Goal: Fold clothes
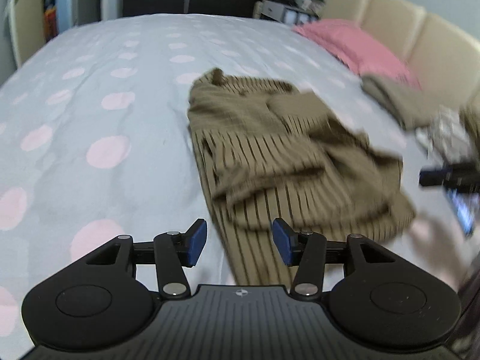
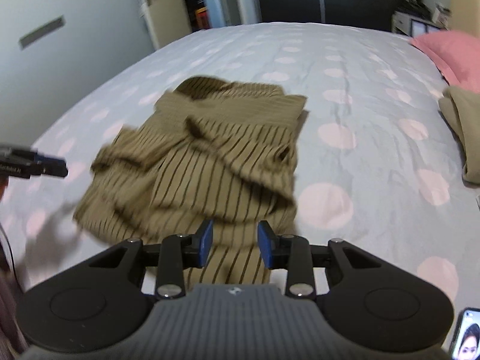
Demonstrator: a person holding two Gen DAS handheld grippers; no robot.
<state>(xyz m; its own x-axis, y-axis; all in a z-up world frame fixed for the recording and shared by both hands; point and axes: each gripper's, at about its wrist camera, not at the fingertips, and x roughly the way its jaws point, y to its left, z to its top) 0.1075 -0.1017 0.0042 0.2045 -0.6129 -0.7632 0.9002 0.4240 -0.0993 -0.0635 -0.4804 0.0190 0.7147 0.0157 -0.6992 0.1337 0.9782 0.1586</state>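
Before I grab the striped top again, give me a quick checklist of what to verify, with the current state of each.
1. Left gripper open, nothing between its pads: ok.
2. Right gripper open, not pinching cloth: ok.
3. Striped top resting on the bed: ok.
4. Top lying flat and smooth: not ok, bunched in layered folds.
5. Other folded garment apart from the top: ok.
6. Sleeve and hem edges located: cannot tell, the pictures are blurred.

Soft cloth is lying on matt cotton.
The striped garment [image 2: 210, 162] is looking ribbed; the bedsheet [image 2: 360, 96] is showing wrinkles.
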